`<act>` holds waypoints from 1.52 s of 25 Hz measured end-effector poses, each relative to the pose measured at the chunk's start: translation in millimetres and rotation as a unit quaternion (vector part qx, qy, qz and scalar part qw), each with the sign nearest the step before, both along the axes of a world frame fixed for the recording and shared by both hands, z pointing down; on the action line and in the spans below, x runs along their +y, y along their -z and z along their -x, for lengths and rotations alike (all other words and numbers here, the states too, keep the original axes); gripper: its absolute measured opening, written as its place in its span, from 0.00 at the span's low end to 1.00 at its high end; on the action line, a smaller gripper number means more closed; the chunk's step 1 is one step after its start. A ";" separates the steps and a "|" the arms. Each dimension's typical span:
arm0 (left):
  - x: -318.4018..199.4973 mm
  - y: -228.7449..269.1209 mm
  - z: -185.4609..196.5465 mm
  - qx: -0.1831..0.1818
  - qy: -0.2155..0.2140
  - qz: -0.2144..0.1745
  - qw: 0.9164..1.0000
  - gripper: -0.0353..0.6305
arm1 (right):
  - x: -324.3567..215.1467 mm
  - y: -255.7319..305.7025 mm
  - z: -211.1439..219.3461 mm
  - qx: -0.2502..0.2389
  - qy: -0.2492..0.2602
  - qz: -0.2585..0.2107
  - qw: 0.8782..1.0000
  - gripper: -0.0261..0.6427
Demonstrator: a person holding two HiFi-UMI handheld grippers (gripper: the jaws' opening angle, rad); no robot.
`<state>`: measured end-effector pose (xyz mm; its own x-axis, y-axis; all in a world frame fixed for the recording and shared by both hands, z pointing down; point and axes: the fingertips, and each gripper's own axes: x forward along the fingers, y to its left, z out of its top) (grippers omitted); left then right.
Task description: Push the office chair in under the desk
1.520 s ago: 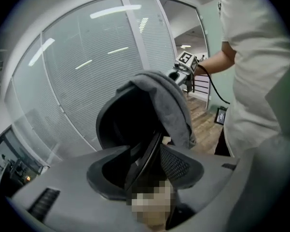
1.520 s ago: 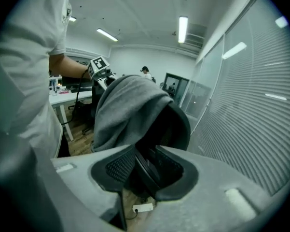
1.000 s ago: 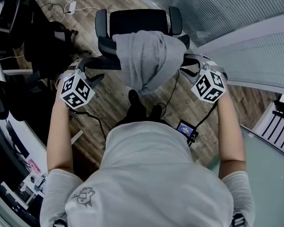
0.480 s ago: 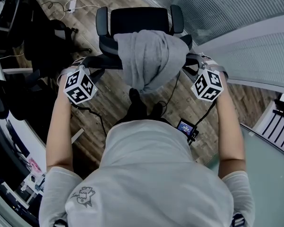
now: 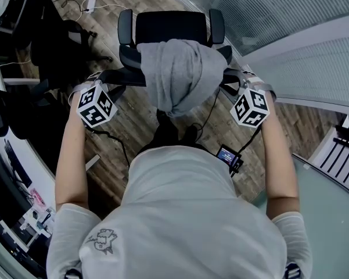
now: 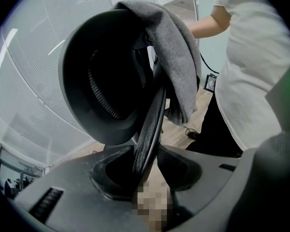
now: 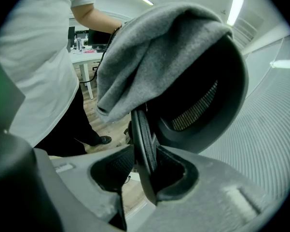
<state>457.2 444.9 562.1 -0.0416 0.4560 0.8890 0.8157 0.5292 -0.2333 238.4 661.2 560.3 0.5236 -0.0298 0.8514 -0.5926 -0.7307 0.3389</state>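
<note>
Wood-plank floor (image 5: 128, 127). A glass partition with blinds (image 5: 290, 16) runs down the right, and a white worktop (image 5: 39, 179) curves down the left edge with clutter on it.

Count: one black chair (image 5: 171, 25), one grey garment (image 5: 177, 74), two tongs, one small lit device (image 5: 227, 156) on a cable near the person's shoes (image 5: 174, 129).

The chair stands on open floor in front of the person, between worktop and partition and apart from both. Its seat points to the far side.

The garment hangs over the top of the backrest.

Left tongs (image 6: 152, 163) are clenched on the left edge of the backrest, with the rim pinched between the pads. Right tongs (image 7: 145, 163) are clenched the same way on the right edge.

Hard to read:
- The dark shapes (image 5: 52, 45) by the far left are too dim to name.
- The chair base is hidden under the seat and garment.
- The person's torso covers the near floor.
- The worktop is cut off by the frame.
</note>
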 end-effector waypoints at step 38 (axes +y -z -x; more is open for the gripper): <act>-257.8 -8.3 134.6 0.038 0.194 0.005 0.980 0.31 | -205.6 -2.8 62.4 0.002 0.172 0.009 0.985 0.24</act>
